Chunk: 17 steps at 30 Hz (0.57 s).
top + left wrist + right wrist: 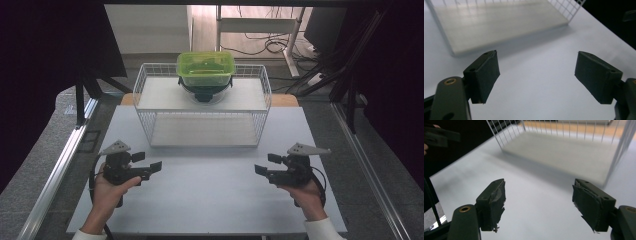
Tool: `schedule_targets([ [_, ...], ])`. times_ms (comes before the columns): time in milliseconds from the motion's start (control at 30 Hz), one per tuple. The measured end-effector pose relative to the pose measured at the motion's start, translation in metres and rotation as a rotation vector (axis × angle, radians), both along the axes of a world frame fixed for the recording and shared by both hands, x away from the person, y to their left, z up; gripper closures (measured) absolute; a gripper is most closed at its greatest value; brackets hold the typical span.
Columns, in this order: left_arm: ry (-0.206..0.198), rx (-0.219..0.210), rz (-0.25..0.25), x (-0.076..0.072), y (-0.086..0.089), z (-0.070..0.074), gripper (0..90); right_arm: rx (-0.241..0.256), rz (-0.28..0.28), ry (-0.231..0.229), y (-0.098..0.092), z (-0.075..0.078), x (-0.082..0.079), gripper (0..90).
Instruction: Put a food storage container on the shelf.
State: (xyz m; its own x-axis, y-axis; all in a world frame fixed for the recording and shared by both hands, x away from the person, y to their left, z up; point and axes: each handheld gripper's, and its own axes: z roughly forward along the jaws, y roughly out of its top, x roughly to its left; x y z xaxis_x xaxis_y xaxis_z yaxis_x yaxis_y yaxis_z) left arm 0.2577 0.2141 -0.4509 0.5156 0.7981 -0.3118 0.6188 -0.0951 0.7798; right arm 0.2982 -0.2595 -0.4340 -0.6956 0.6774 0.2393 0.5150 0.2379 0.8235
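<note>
- Both grippers are parked low on the white table, the left gripper and the right gripper pointing in toward each other, each held in a hand
- Jaws spread wide on both sides, nothing between them; in the left gripper view the left gripper frames bare tabletop, and the right gripper does the same in its own view
- The green container sits well apart from them, up on the top shelf of the white wire rack, resting on a dark round object whose kind I cannot tell
- My read: this is the start, the reach has not yet begun, and the container looks like the target
- Next move calls for lifting both grippers up and forward, over the rack's front rim, then closing in on the container from its two sides
- Edges to mind: the raised wire rim around the top shelf, and the rack's side wires at both ends
- Room is generous: open tabletop between the grippers and the rack, open shelf either side of the container
- The lower shelf is bare, so nothing snags there
</note>
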Motion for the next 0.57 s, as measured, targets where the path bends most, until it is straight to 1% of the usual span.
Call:
schedule_targets([
  [33, -0.003, 0.008, 0.005, -0.001, -0.002, -0.005, 18.8, 0.001, -0.008, 0.013, -0.003, -0.008, -0.002, 26.0],
  [67, 0.007, 0.015, 0.004, -0.002, -0.004, -0.01, 19.3, 0.002, -0.015, 0.023, -0.006, -0.016, -0.003, 26.0],
  [100, 0.025, 0.024, -0.007, -0.001, -0.005, -0.013, 19.4, 0.001, -0.023, 0.039, -0.008, -0.023, -0.004, 26.0],
  [167, 0.034, 0.03, 0.002, 0.0, -0.006, -0.019, 19.4, -0.024, -0.016, 0.072, -0.009, -0.033, -0.004, 25.9],
  [200, 0.036, 0.038, 0.002, 0.0, -0.008, -0.021, 19.5, -0.034, -0.019, 0.071, -0.009, -0.036, -0.004, 25.9],
  [267, 0.033, 0.054, -0.004, 0.001, -0.009, -0.022, 19.4, -0.032, -0.013, 0.072, -0.008, -0.037, -0.004, 25.9],
  [333, 0.034, 0.055, -0.004, 0.002, -0.01, -0.023, 19.4, -0.043, -0.012, 0.059, -0.007, -0.035, -0.005, 25.4],
  [433, 0.038, 0.059, 0.0, 0.003, -0.009, -0.024, 19.4, -0.036, -0.014, 0.042, -0.008, -0.035, -0.006, 24.5],
  [567, 0.037, 0.048, 0.018, 0.004, -0.006, -0.024, 19.2, -0.022, -0.003, 0.041, -0.009, -0.034, -0.006, 24.1],
])
